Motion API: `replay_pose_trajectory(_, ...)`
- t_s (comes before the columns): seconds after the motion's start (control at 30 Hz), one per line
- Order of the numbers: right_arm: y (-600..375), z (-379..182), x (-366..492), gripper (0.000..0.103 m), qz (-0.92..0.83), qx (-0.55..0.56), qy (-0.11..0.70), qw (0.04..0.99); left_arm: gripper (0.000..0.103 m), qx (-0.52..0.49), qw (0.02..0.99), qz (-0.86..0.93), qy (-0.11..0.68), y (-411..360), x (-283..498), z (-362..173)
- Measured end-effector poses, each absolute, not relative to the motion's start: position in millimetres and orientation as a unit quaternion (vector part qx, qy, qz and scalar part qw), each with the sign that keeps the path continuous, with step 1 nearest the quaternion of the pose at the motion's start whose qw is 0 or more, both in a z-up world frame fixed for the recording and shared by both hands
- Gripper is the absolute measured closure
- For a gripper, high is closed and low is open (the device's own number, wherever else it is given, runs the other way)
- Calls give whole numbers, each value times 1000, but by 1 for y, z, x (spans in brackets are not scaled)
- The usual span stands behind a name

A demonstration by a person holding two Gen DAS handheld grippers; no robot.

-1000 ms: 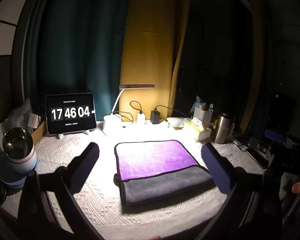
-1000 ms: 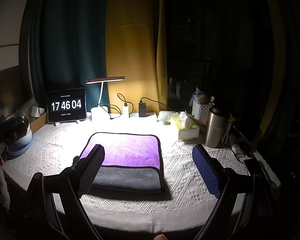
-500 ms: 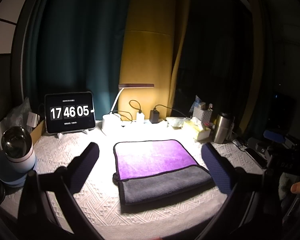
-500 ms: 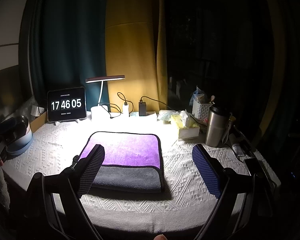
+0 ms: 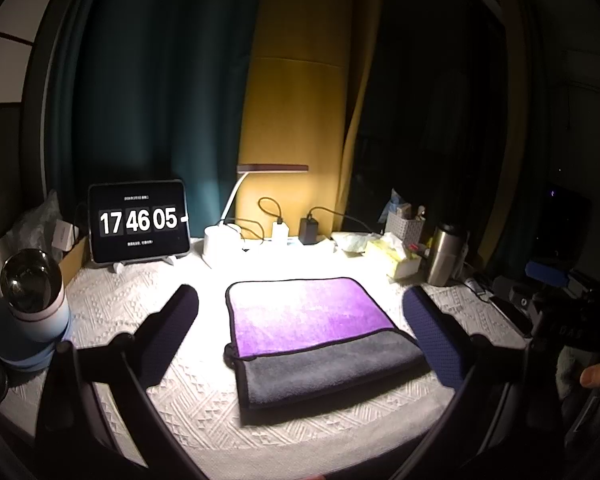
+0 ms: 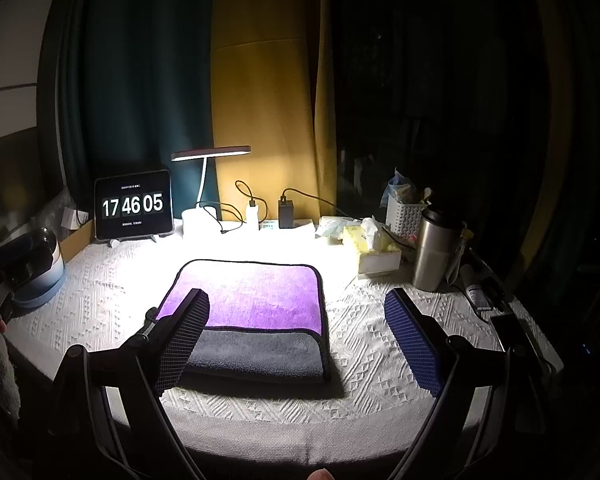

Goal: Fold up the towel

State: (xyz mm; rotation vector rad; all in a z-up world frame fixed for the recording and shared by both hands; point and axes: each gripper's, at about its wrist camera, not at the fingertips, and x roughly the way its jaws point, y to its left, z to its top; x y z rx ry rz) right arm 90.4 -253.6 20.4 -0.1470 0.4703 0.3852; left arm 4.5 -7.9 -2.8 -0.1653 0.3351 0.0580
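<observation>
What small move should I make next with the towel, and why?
Probably bring the open right gripper down to the towel's right edge for another fold: it lies flat, part-folded, grey flap over purple, and both the right and left gripper hang open, holding nothing.

Tablet clock (image 5: pixel 139 221), desk lamp (image 5: pixel 236 216), steel tumbler (image 6: pixel 434 254), tissue box (image 6: pixel 374 246) along table back.

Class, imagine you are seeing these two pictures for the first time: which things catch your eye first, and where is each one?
The purple and grey towel stands out first, lying folded mid-table under the bright desk lamp at the back. Next comes the tablet clock reading 17 46 05, back left. In front, the right tool and the left tool both hang open, holding nothing.
</observation>
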Motion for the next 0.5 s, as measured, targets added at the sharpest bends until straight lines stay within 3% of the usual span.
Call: replay_pose_trajectory(0.5,-253,21,90,12,190,-73,232,951,1,-84,983,27,160,-7,2,-3)
